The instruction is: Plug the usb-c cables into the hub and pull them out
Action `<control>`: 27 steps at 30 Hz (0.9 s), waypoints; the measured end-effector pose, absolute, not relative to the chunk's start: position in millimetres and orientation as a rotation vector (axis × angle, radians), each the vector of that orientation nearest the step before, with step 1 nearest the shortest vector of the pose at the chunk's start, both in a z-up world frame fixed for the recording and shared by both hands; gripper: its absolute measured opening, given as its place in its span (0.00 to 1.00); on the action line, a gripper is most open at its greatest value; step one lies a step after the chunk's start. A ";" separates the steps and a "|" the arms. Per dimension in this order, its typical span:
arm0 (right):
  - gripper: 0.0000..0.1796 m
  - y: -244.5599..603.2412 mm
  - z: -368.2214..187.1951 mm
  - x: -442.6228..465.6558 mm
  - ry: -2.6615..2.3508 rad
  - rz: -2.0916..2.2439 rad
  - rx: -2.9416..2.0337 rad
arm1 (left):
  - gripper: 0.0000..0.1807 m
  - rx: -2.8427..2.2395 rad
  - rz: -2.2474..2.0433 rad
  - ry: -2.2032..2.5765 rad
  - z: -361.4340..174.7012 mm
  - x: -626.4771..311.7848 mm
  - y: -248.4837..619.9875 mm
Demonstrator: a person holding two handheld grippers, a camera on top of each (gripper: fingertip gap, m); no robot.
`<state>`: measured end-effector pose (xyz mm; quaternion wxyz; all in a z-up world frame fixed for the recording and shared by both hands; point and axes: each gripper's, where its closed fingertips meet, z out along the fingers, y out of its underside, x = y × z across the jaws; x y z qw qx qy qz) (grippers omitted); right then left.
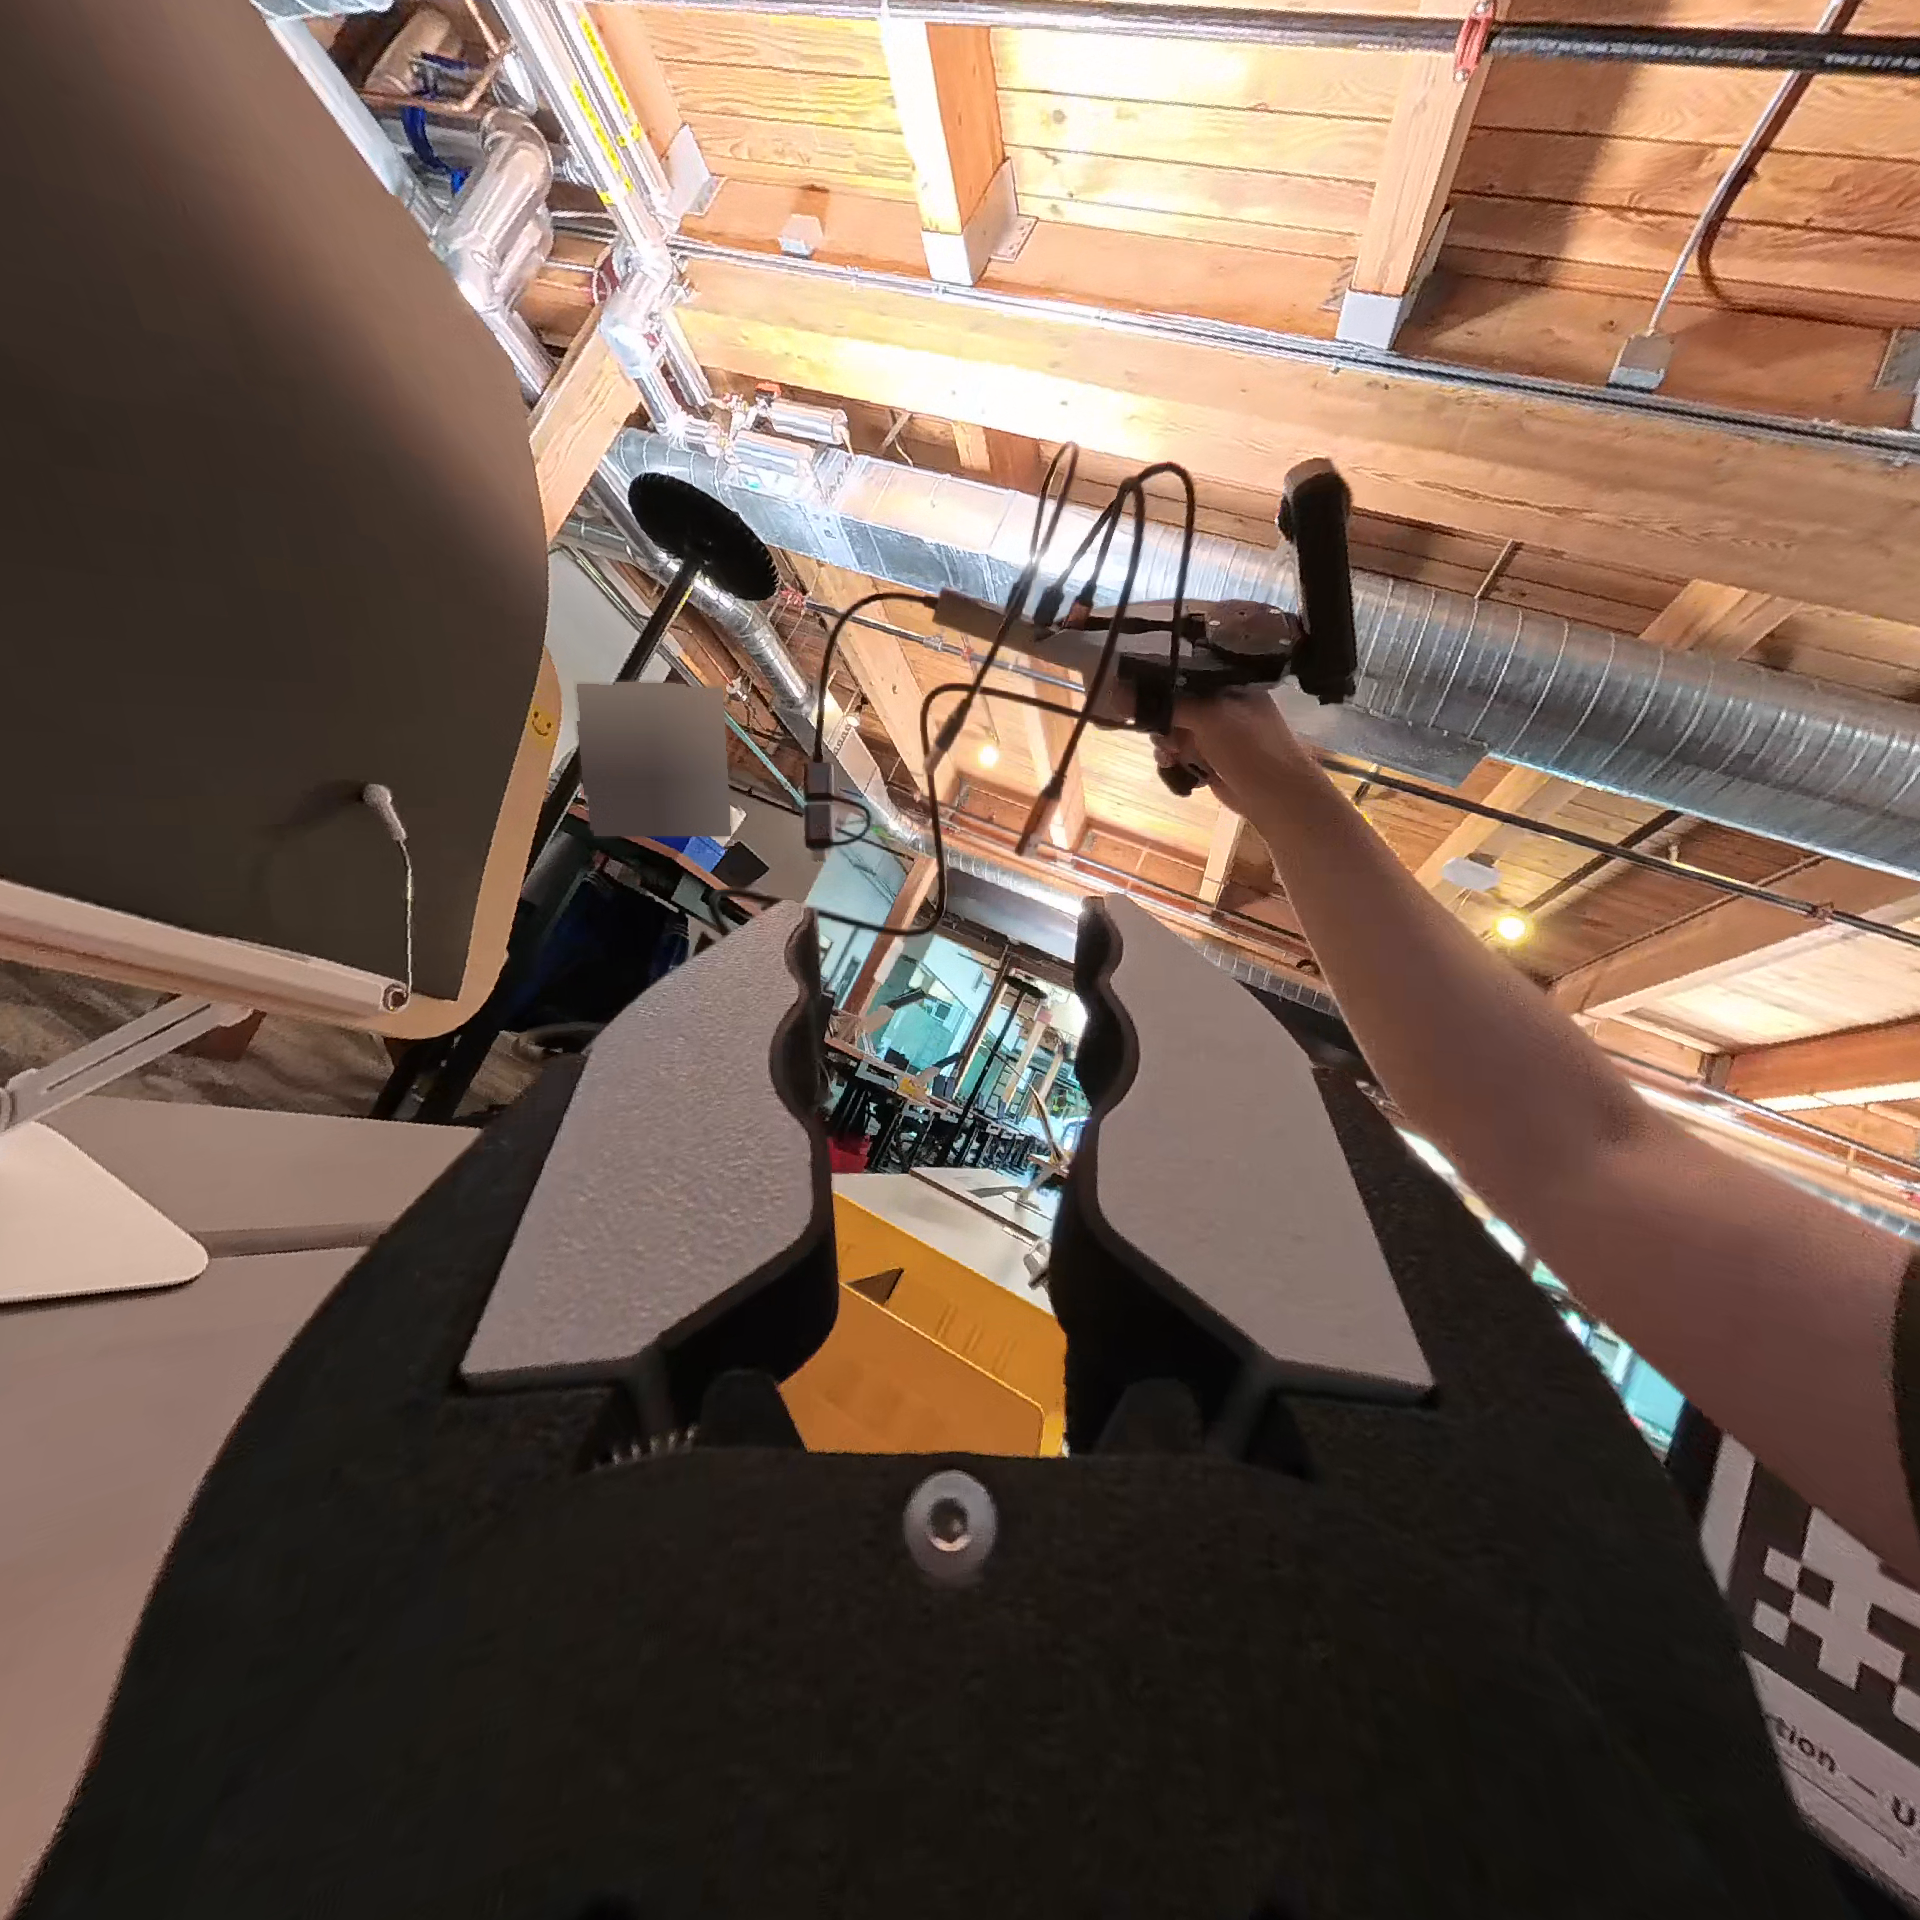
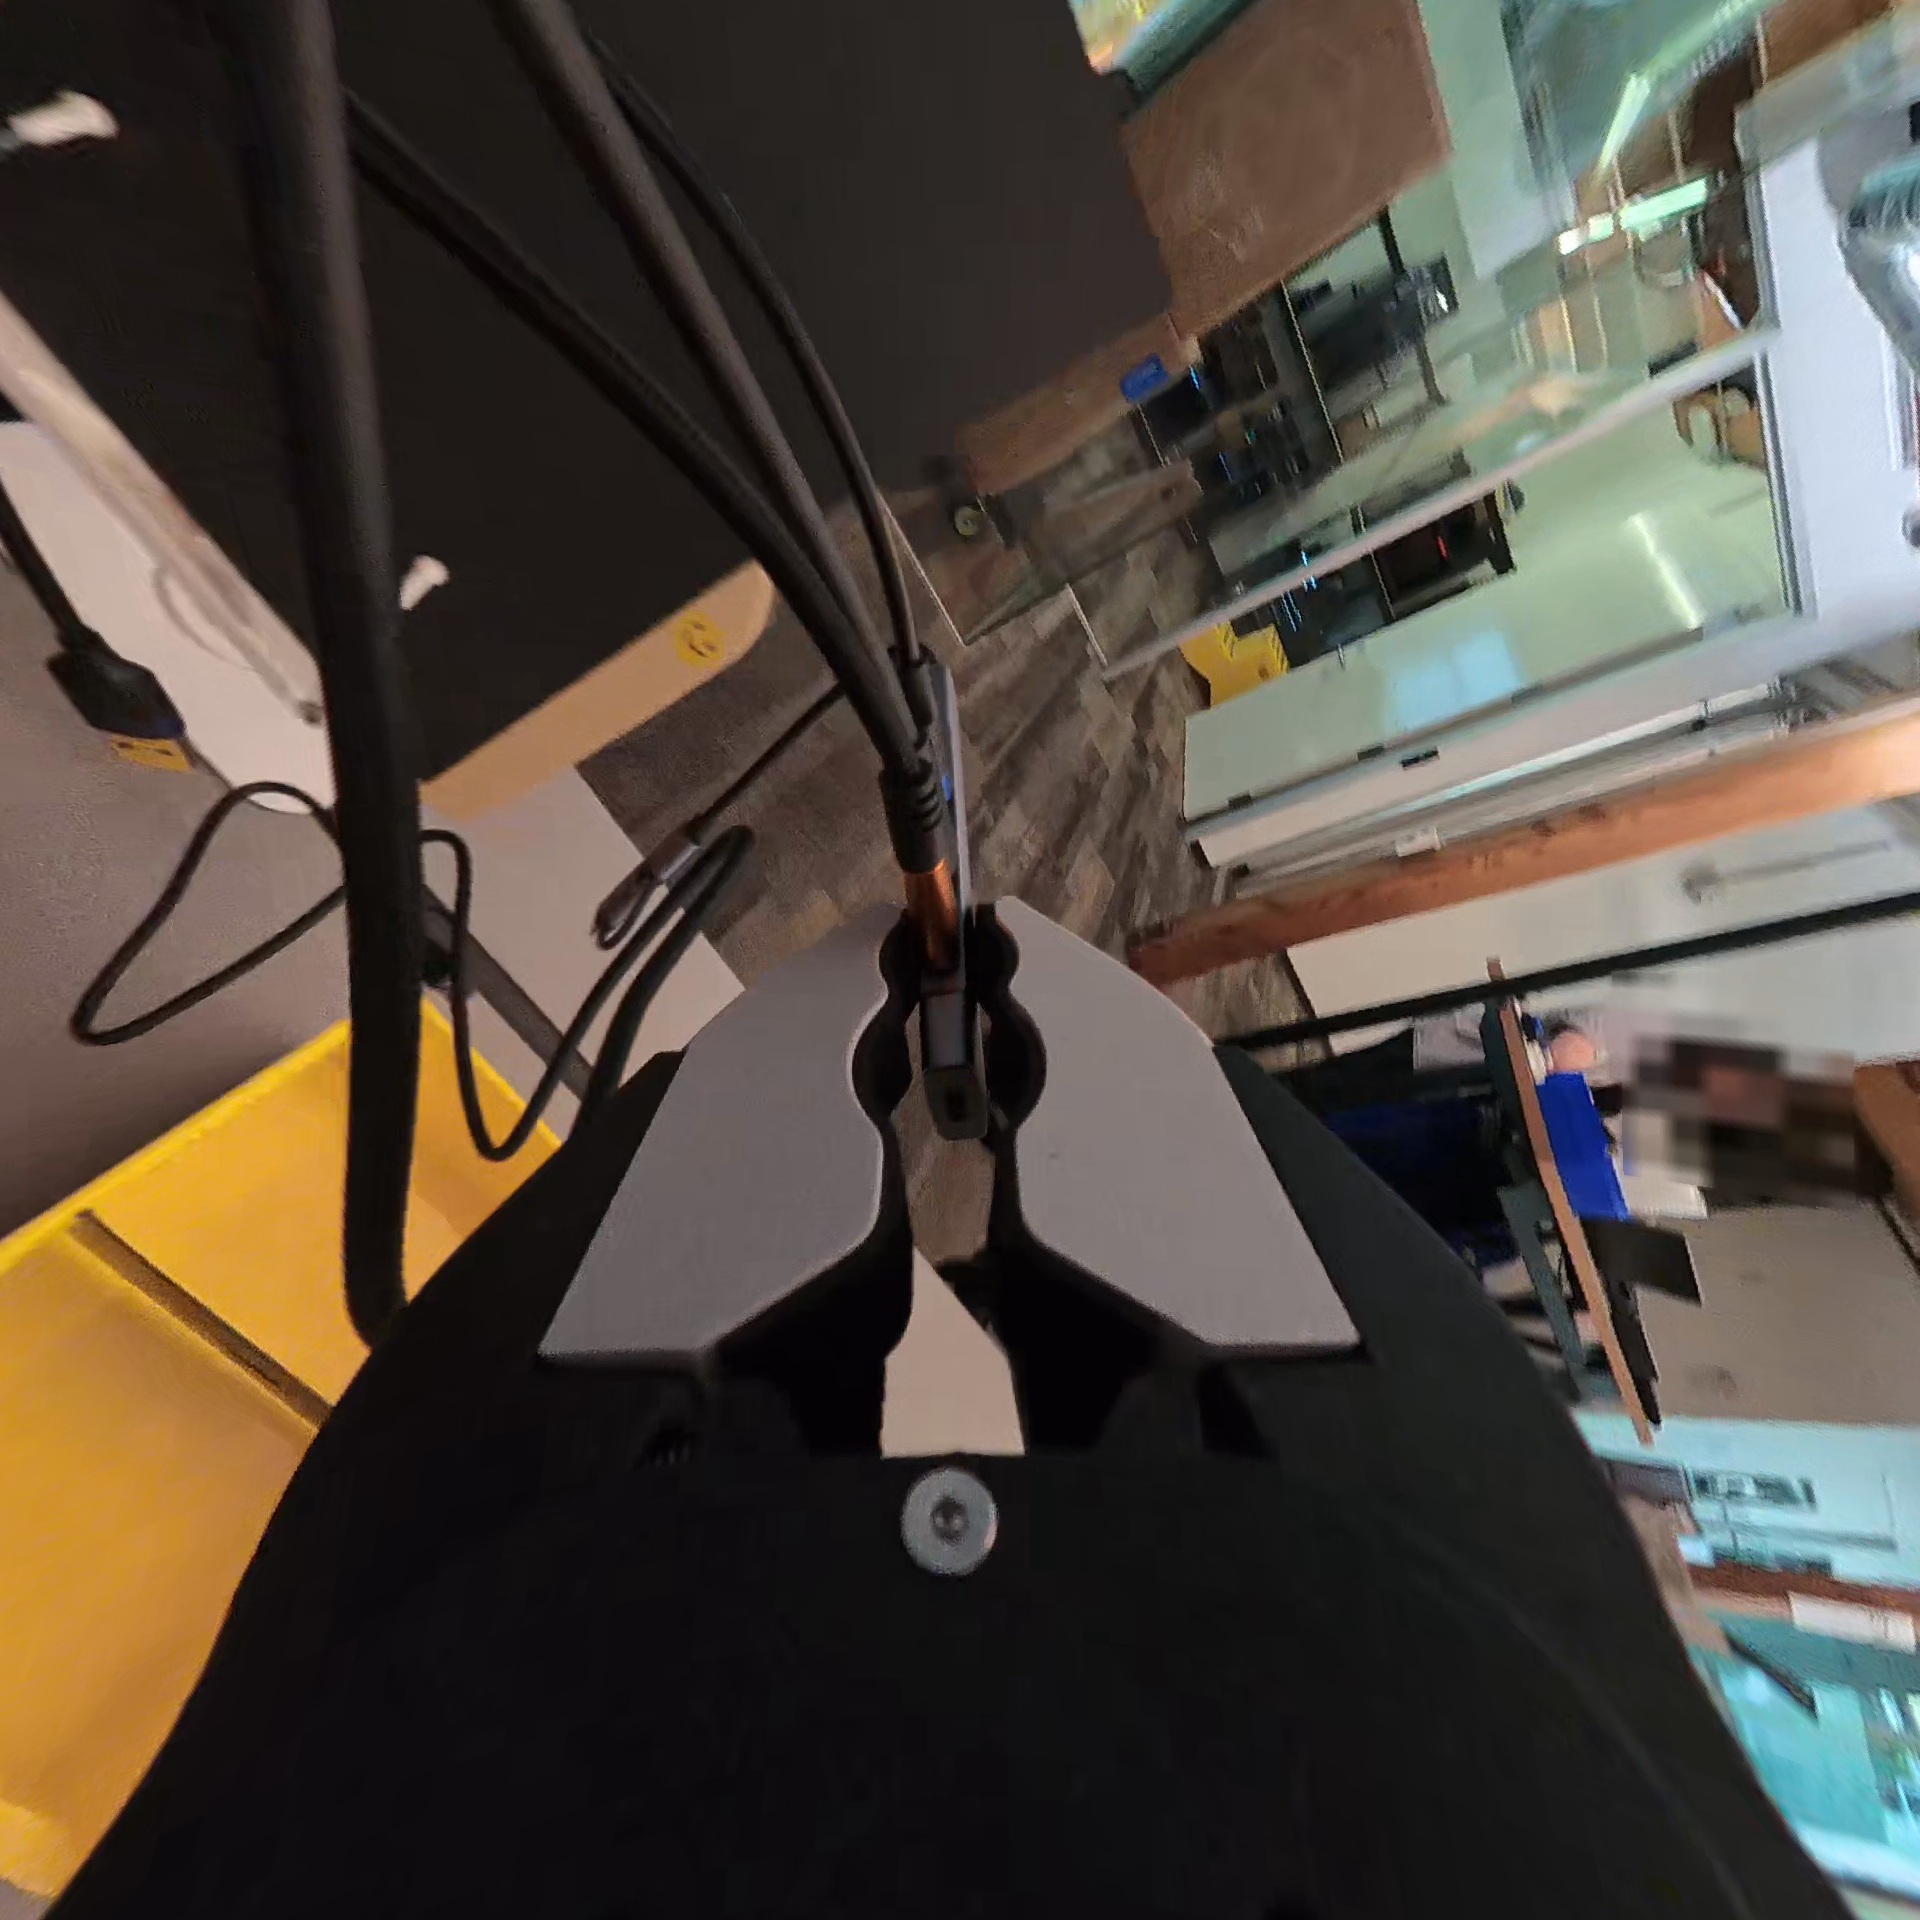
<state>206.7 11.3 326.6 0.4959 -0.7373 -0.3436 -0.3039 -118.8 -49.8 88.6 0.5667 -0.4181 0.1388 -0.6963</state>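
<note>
Left gripper [image 1: 940, 997] gapes with nothing in it, watching the right gripper [image 1: 1060, 634] hoist the hub [image 1: 982, 613] and dangling cables [image 1: 935, 748] ceilingward, while the right wrist view shows its jaws pinching that hub [image 2: 951, 1070].

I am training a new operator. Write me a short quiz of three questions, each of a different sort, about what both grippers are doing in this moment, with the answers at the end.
1. True or false: the left gripper holds a cable.
2. What is clamped by the right gripper? A) a yellow bin B) the hub with its cables C) a lamp
3. Fill in: in the left wrist view, the right gripper is raised against the wooden ____.

Key:
1. False; its jaws stand open and empty.
2. B; the hub sits between the fingers, black cables leading off it.
3. ceiling.
</note>
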 end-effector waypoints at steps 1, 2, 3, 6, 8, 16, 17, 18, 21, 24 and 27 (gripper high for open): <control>0.06 10.9 331.5 221.1 -0.796 -0.767 -1.813 | 0.25 -0.979 -1.632 0.327 89.5 -119.6 -50.4; 0.06 10.3 333.4 236.3 -0.765 -0.807 -1.846 | 0.25 -0.976 -1.631 0.328 90.2 -120.1 -50.9; 0.06 9.5 331.7 250.3 -0.745 -0.843 -1.882 | 0.25 -0.975 -1.631 0.331 90.7 -120.3 -51.5; 0.07 7.6 311.9 286.7 -0.699 -0.905 -1.991 | 0.25 -0.971 -1.634 0.337 91.2 -120.4 -52.3; 0.07 7.0 290.1 305.7 -0.672 -0.905 -2.052 | 0.25 -0.972 -1.640 0.338 91.3 -119.6 -52.7; 0.07 1.6 184.9 360.3 -0.665 -0.930 -2.339 | 0.24 -1.008 -1.620 0.425 87.5 -103.4 -60.6; 0.06 1.6 171.3 356.5 -0.707 -0.874 -2.374 | 0.23 -1.012 -1.617 0.430 86.7 -102.2 -60.7; 0.06 0.9 159.9 352.3 -0.747 -0.823 -2.408 | 0.23 -1.018 -1.615 0.433 85.6 -101.3 -60.3; 0.06 -4.5 135.2 336.7 -0.874 -0.650 -2.488 | 0.23 -1.033 -1.614 0.433 82.3 -99.9 -57.8; 0.06 -11.7 120.7 324.0 -0.938 -0.476 -2.556 | 0.22 -1.043 -1.618 0.433 79.4 -98.4 -56.0; 0.06 -15.8 113.4 306.8 -1.013 -0.297 -2.558 | 0.22 -1.059 -1.611 0.448 76.4 -94.7 -55.5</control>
